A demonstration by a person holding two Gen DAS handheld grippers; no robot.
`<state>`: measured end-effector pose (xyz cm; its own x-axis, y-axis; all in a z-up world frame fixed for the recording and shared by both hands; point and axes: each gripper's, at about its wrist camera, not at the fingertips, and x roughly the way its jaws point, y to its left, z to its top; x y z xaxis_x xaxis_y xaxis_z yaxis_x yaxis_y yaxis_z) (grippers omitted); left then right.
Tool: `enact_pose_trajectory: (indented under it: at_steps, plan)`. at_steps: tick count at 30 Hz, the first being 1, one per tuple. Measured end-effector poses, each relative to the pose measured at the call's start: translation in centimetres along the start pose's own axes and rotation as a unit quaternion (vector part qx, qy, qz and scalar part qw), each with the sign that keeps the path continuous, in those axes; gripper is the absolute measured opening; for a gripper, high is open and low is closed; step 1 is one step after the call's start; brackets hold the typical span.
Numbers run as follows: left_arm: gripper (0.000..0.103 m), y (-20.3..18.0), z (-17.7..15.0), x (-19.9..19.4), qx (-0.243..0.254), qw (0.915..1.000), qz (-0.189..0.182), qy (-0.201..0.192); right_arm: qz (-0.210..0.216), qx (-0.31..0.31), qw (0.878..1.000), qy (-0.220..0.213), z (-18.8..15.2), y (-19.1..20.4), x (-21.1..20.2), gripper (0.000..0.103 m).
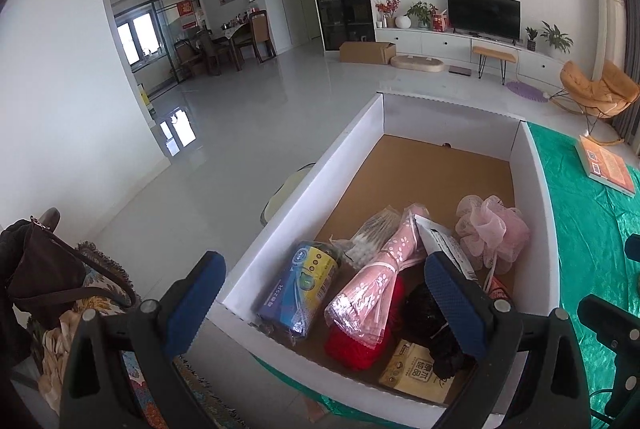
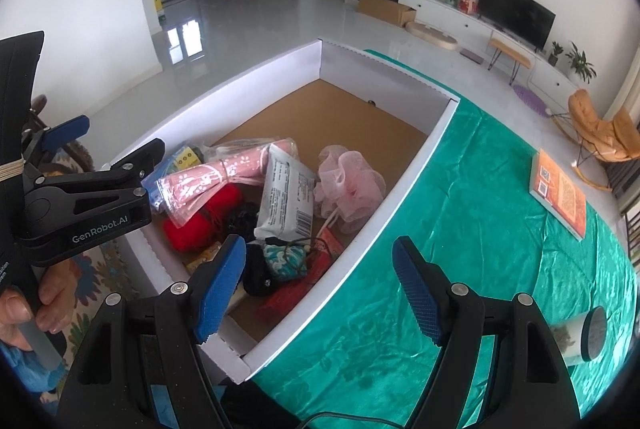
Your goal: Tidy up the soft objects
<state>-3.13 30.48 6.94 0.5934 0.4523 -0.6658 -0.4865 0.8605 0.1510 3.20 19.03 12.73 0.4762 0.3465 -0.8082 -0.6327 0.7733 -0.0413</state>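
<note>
Right wrist, right tongs (image 2: 320, 285) agape, empty

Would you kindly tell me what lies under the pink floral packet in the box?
Under the pink floral packet lies a red yarn ball, beside a black bundle. Whatever sits beneath the yarn is covered.
</note>
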Motion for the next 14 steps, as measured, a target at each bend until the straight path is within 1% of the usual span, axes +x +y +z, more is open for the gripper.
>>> enact_pose_trajectory:
  at_steps: [8,11,14]
  plan:
    - [0.099,0.38,-0.08,0.46,-0.006,0.9999,0.011,0.002,0.003,-0.005,1.000,0.000,0.00,0.31,0.06,0.079]
    - [0.099,0.48,-0.24,0.70,-0.008,0.9999,0.006,0.008,0.006,-0.006,1.000,0.001,-0.10,0.37,0.16,0.079]
    - [0.099,0.33,-0.44,0.44,-0.008,0.9999,0.007,0.002,0.010,-0.003,1.000,0.001,-0.13,0.32,0.28,0.079]
